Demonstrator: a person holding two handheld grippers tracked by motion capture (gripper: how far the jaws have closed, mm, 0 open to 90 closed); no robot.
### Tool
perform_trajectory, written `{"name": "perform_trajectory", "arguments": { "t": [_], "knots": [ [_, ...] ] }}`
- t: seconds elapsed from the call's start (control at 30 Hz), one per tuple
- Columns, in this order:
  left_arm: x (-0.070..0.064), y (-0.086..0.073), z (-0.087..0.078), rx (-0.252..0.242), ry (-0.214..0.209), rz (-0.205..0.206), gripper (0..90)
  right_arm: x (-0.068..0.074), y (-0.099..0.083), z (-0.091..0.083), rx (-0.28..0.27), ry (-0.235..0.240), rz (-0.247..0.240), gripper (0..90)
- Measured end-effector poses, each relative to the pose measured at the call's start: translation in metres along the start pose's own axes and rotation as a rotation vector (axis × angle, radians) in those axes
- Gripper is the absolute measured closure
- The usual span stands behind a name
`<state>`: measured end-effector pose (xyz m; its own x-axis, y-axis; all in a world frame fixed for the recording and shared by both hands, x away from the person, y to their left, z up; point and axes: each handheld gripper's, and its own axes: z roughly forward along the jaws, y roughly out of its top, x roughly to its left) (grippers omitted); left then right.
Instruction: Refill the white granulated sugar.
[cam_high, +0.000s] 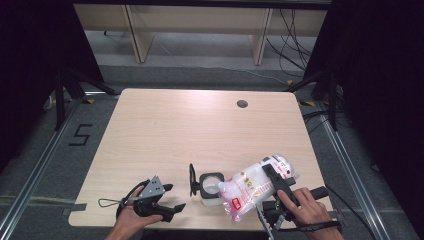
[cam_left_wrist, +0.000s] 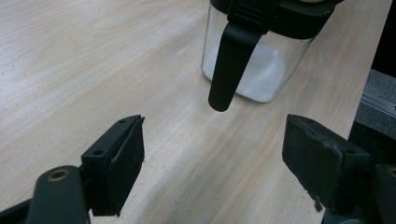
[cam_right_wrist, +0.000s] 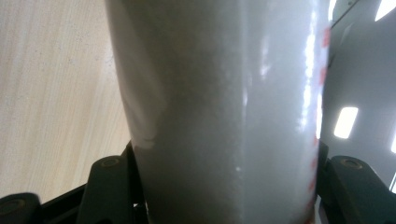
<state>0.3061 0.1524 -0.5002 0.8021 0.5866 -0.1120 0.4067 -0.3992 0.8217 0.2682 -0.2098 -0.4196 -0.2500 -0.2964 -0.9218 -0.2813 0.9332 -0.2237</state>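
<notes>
A clear glass jar with a black rim stands near the table's front edge, and its hinged lid is flipped open to the left. In the left gripper view the jar holds a little white powder, and a black latch hangs down its side. My left gripper is open just left of the jar, with nothing between its jaws. My right gripper is shut on a clear plastic bag of white powder. The bag is tilted, with its lower end at the jar's mouth.
The wooden table has a round cable hole at the back right. The jar and bag sit close to the front edge. Dark stands and cables flank the table, and a wooden shelf unit stands beyond it.
</notes>
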Motion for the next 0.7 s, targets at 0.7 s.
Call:
{"name": "perform_trajectory", "arguments": {
  "t": [0.7],
  "knots": [
    [-0.0007,-0.0002,0.0003,-0.003,0.000,-0.011,20.6,0.0044,0.0012,0.0007,0.016,0.019,0.004,42.2]
  ]
}}
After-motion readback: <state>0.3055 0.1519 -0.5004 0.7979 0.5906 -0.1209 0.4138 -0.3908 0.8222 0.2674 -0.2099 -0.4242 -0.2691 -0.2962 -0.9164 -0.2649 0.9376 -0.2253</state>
